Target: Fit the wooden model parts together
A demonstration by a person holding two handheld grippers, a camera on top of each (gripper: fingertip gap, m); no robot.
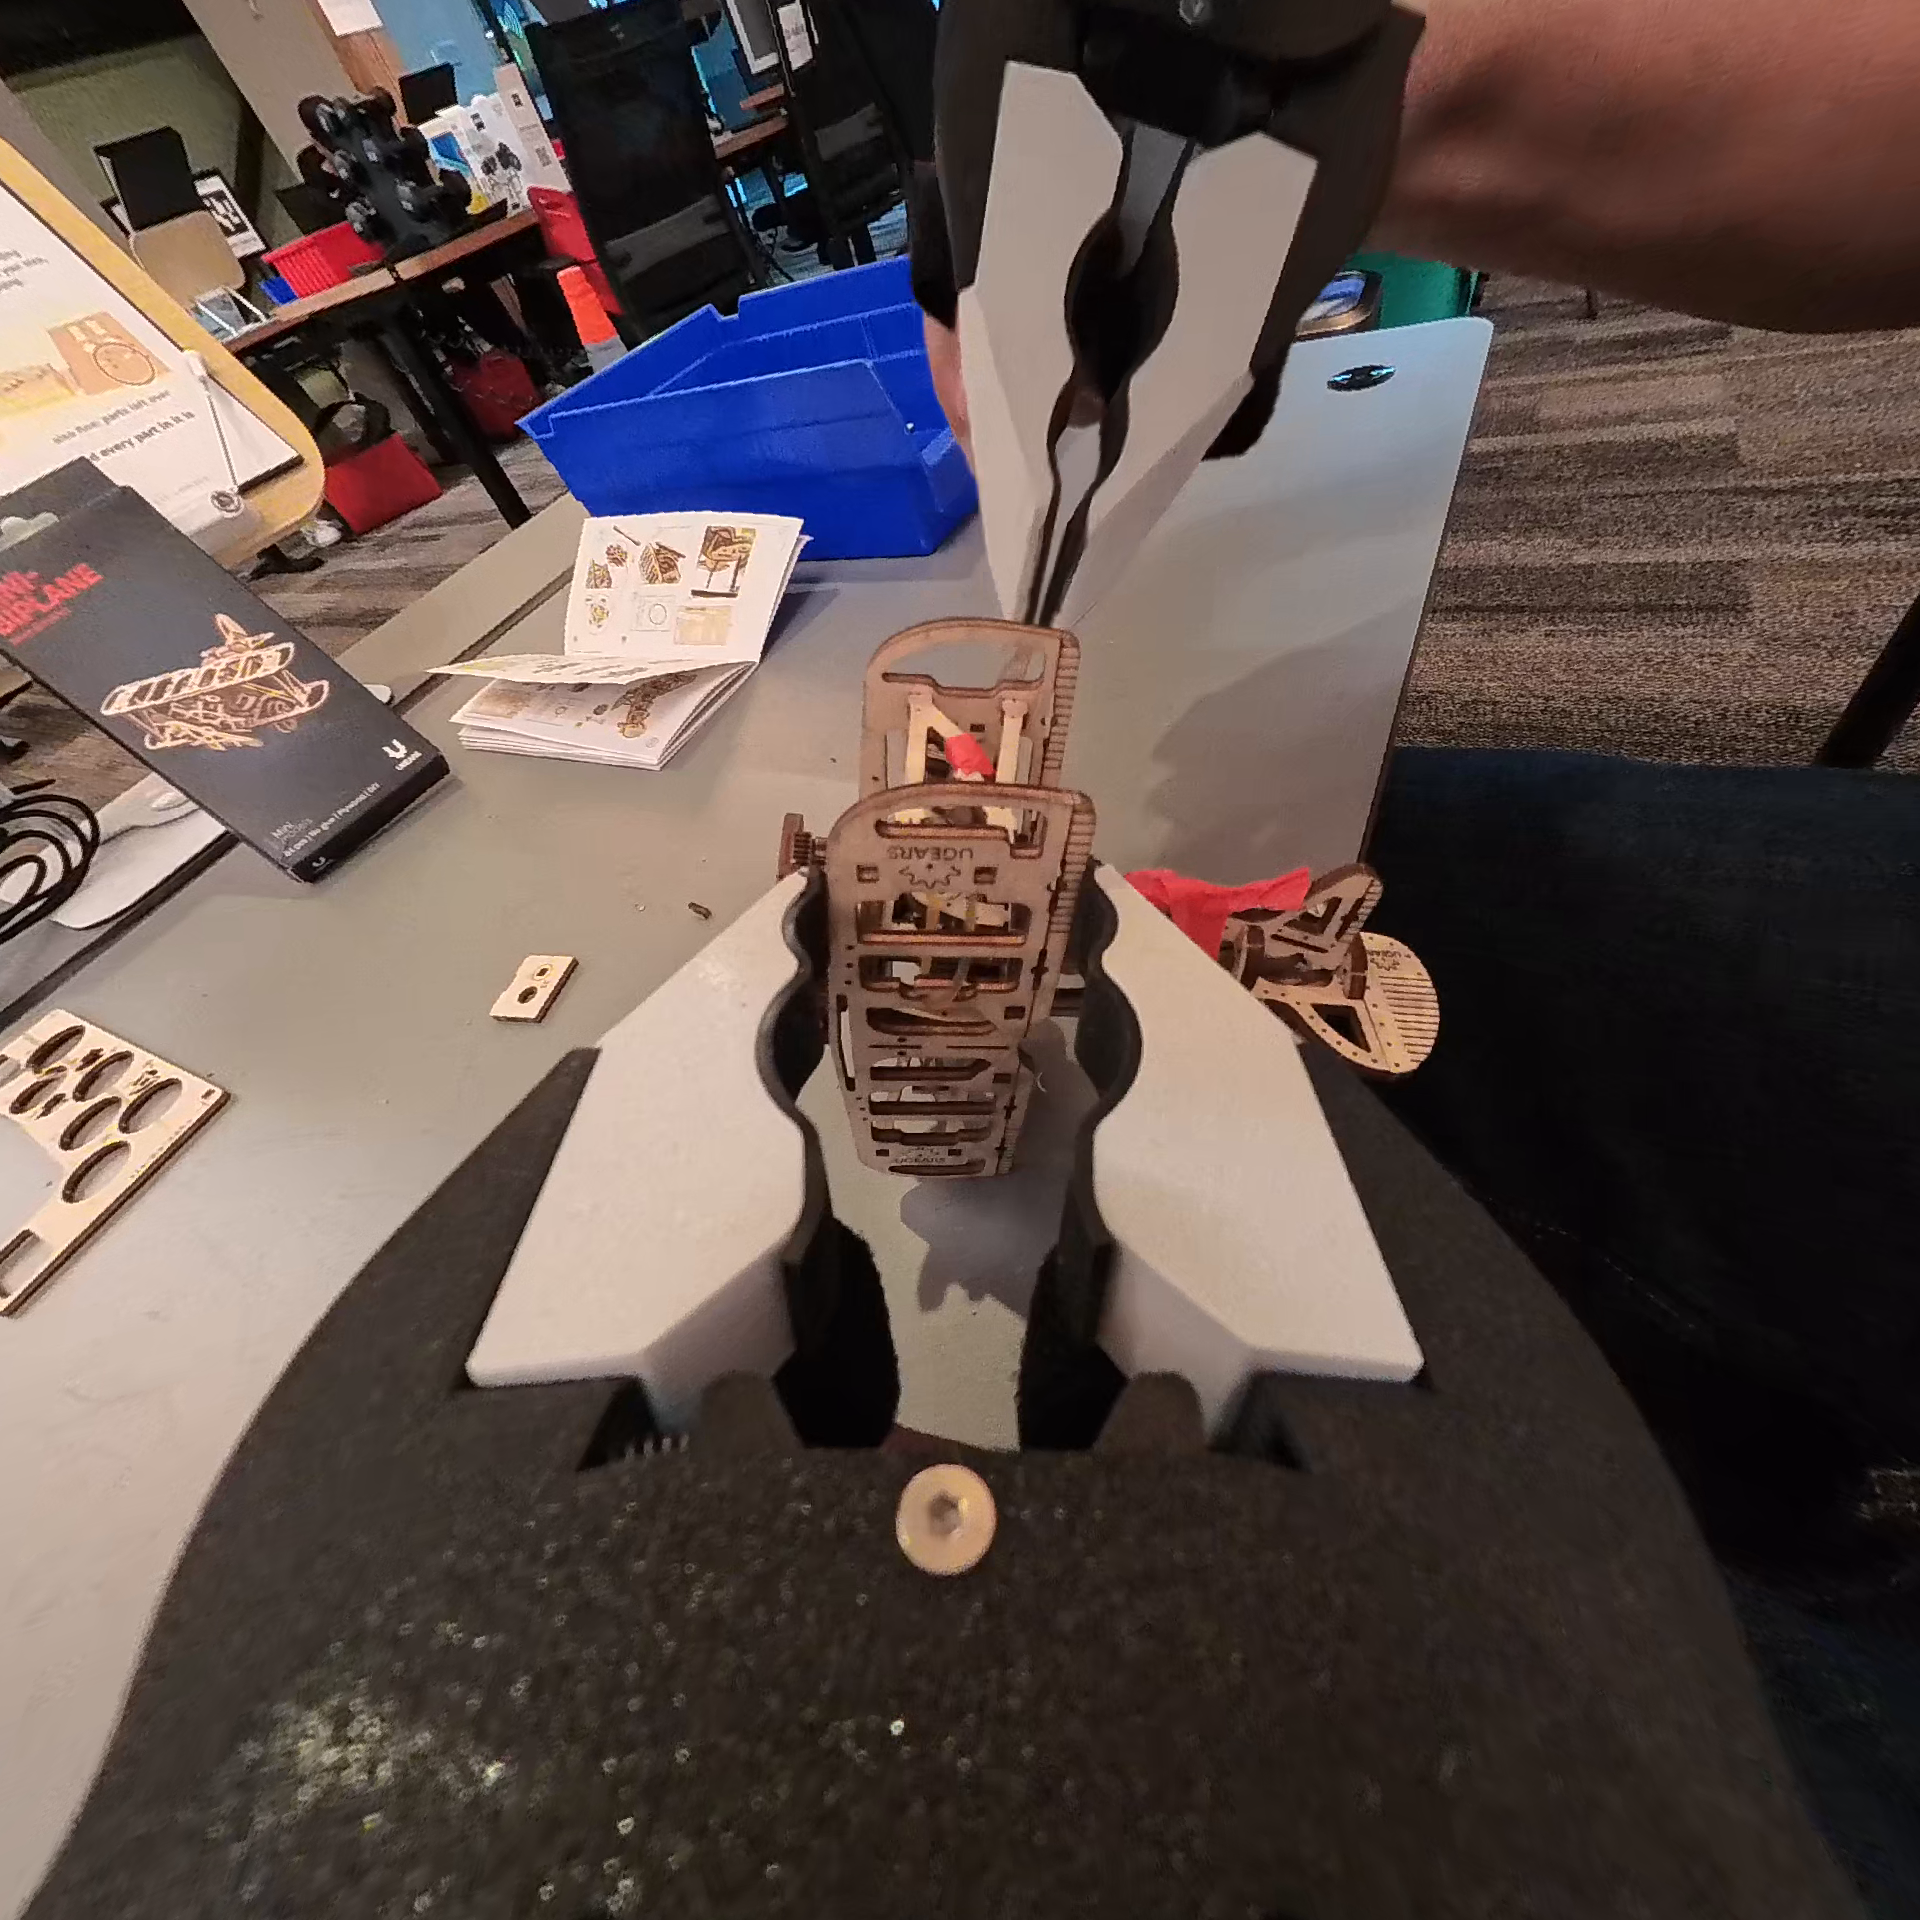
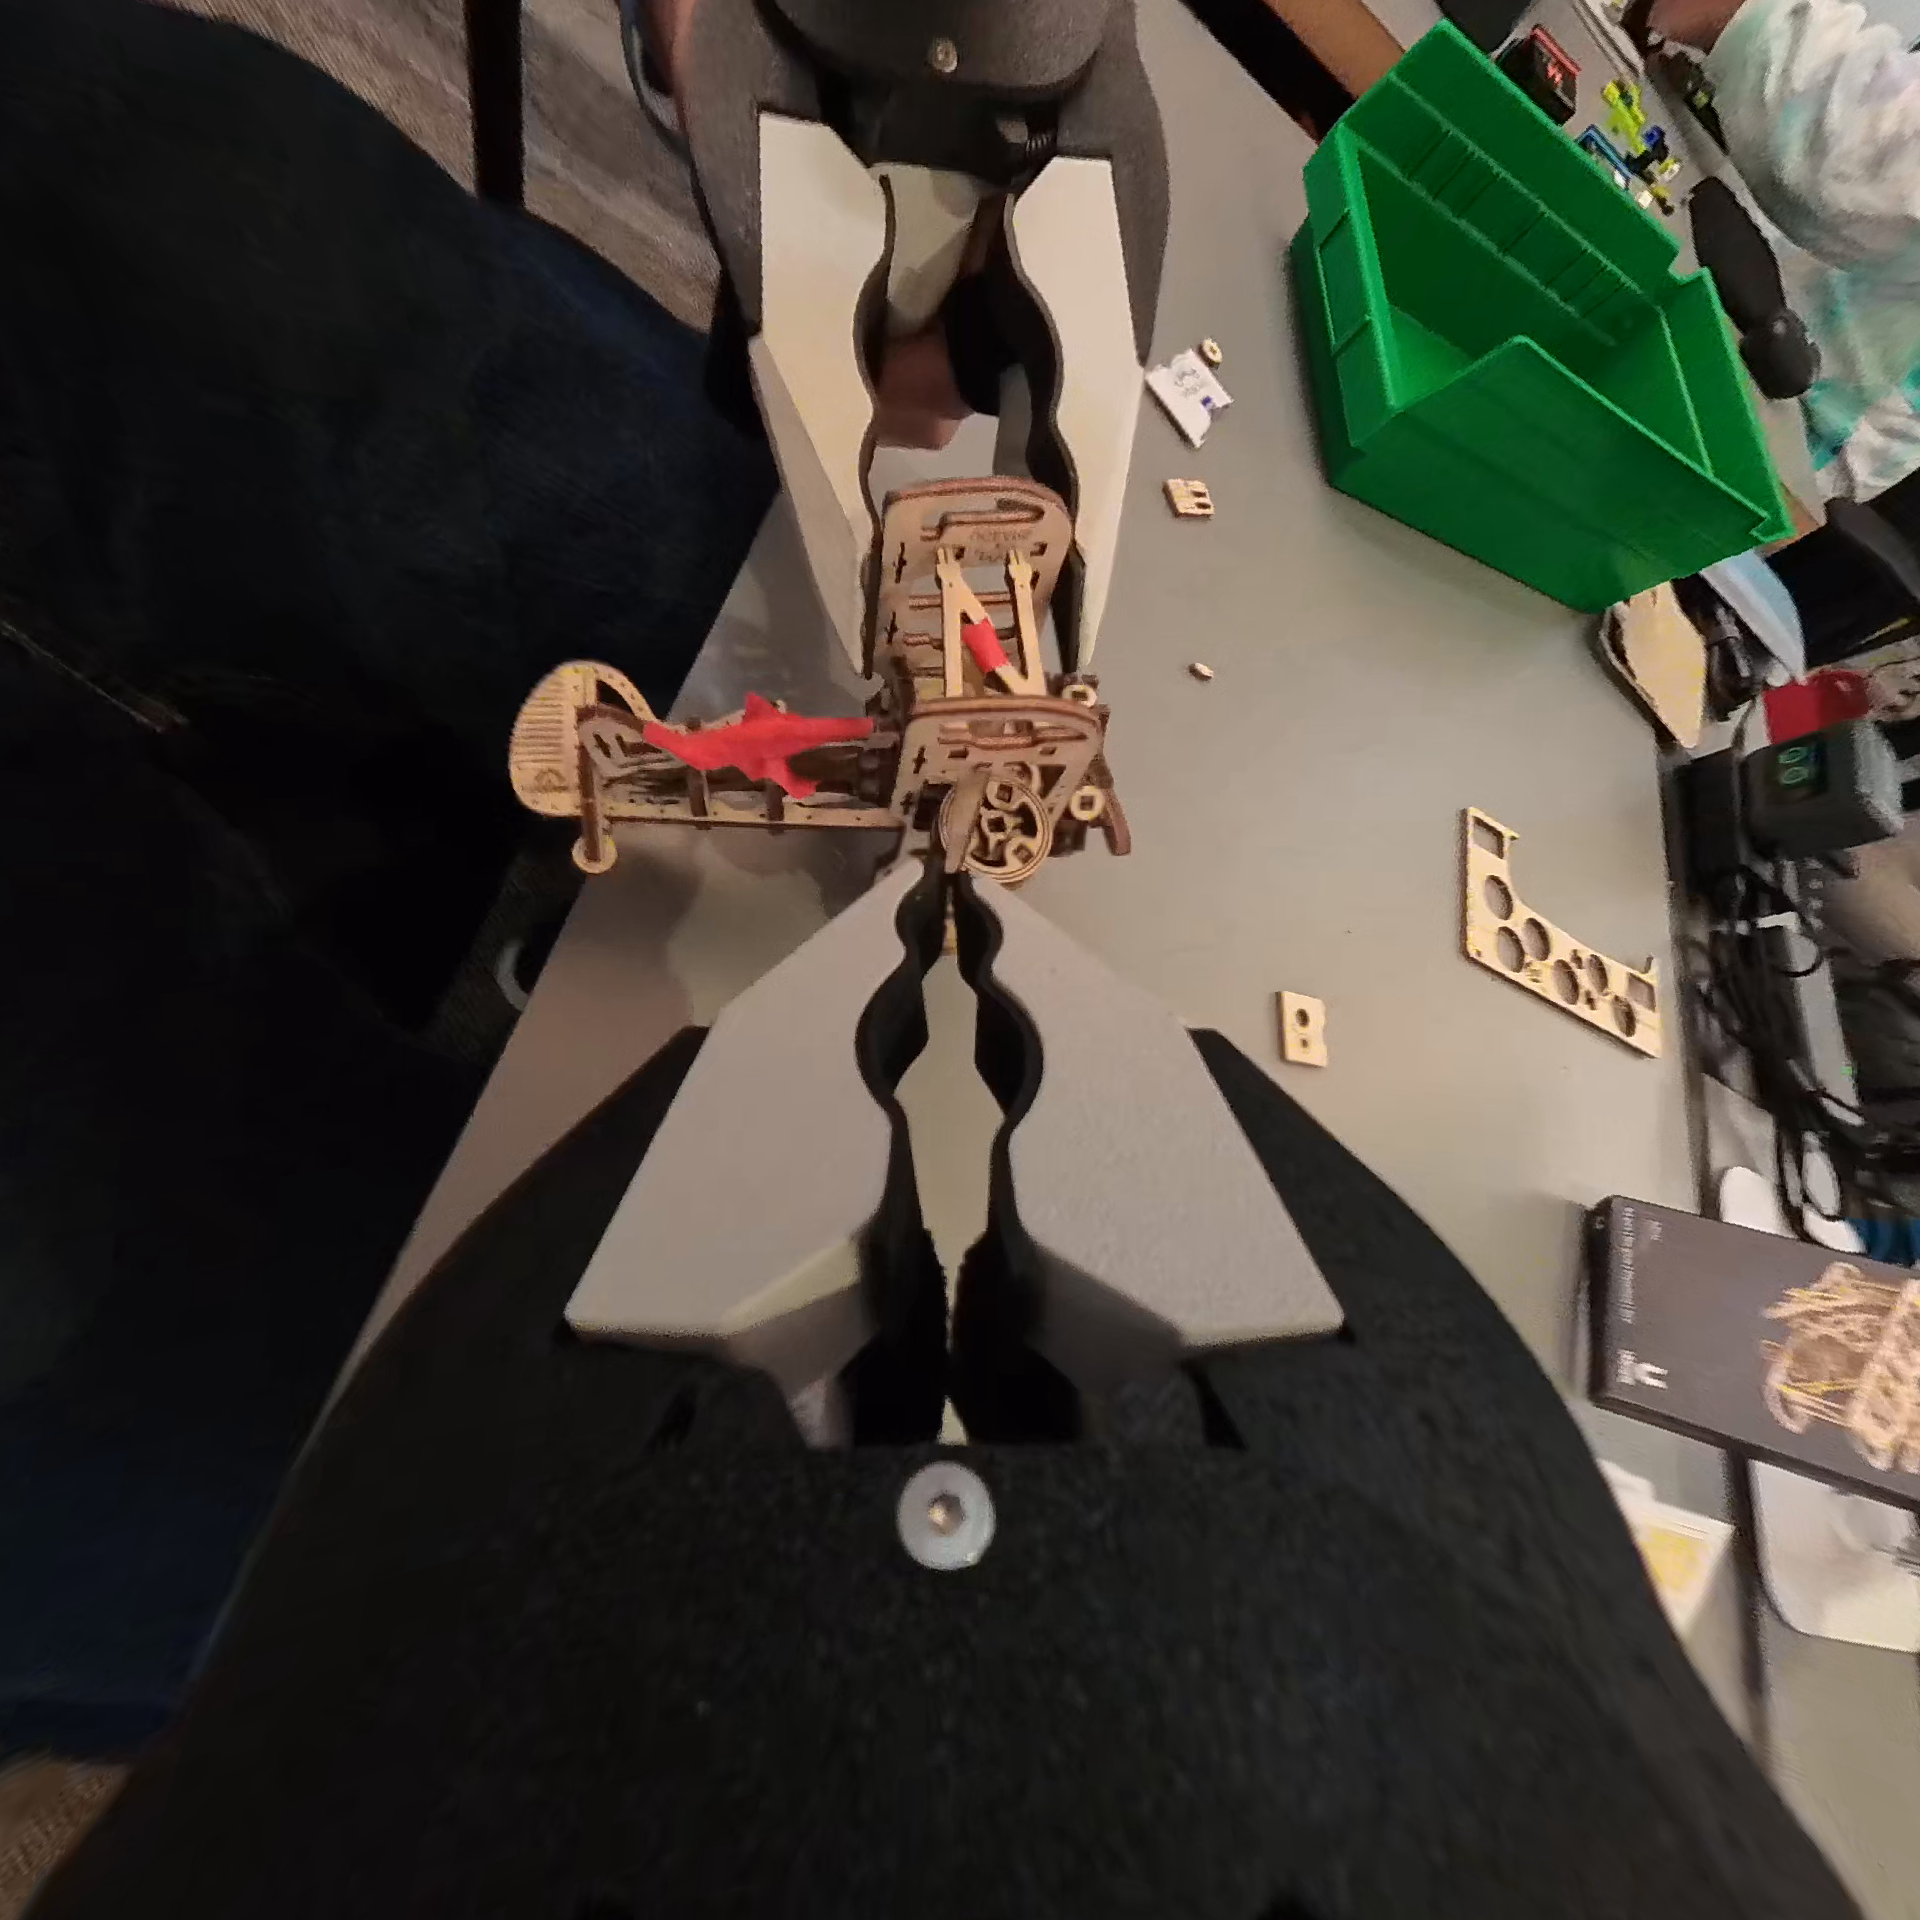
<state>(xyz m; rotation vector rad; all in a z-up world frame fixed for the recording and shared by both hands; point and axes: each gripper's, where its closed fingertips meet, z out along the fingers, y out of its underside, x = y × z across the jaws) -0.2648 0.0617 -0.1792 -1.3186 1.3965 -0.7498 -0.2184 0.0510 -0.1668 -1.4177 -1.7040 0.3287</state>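
A wooden biplane model (image 1: 951, 997) with red paper on its fuselage (image 2: 758, 743) hangs above the grey table's edge (image 1: 1382, 623). My left gripper (image 1: 951, 904) is shut on one wing end, with a finger on each side. It shows at the top of the right wrist view (image 2: 971, 660). My right gripper (image 2: 948, 888) is shut on a thin wooden part at the opposite wing end, just below the wheel (image 2: 992, 831). In the left wrist view my right gripper (image 1: 1044, 613) comes down from above onto the far wing's rim. The tail (image 2: 551, 758) points out past the table edge.
On the table are a blue bin (image 1: 769, 416), an open booklet (image 1: 644, 623), a black model box (image 1: 208, 686), a punched wooden sheet (image 1: 73, 1122), a small wooden piece (image 1: 533, 987) and a green bin (image 2: 1507, 343). A person's dark trousers (image 2: 260, 623) are beside the table. Across from one pair of fingers to the other is roughly 6 cm. My left gripper's tips are some 20 cm from the small wooden piece (image 1: 533, 987). Look for it in the right wrist view (image 2: 1303, 1024) too.
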